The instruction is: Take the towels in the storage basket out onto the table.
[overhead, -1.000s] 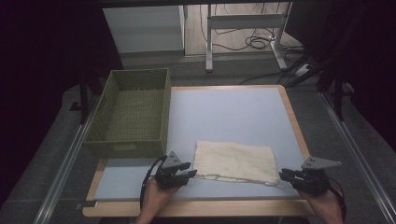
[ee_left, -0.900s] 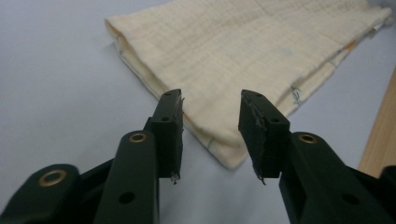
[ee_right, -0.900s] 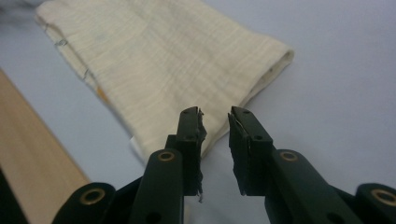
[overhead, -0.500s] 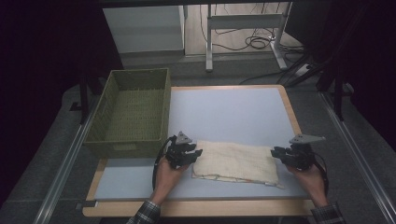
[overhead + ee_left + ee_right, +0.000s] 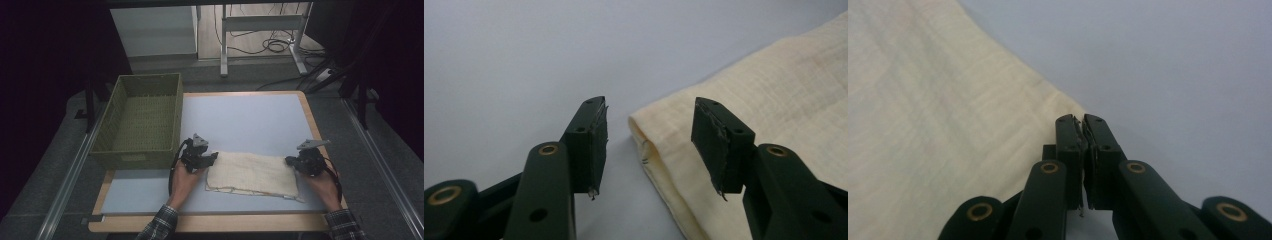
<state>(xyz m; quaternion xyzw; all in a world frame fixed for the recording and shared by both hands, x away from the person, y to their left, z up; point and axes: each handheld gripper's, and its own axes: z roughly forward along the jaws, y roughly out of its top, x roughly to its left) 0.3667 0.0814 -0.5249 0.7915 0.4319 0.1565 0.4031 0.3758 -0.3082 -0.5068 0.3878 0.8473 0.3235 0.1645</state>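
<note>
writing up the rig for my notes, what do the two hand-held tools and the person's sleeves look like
Both tools, left tool and right tool, are black, with two flat-faced jaws on arms pinned by brass-coloured rivets. Each carries a grey three-cornered plate on top and trails a black cable. The person's sleeves are a dark plaid check.

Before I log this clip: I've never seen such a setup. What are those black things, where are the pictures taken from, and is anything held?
A person holds a hand-operated two-jaw tool in each hand. The high view looks down on the table; the other two views ride on the tools. A cream cloth lies flat, beside a green basket. The left tool is open, its jaws either side of a cloth corner. The right tool is shut at the cloth's edge; whether it pinches fabric is unclear.
</note>
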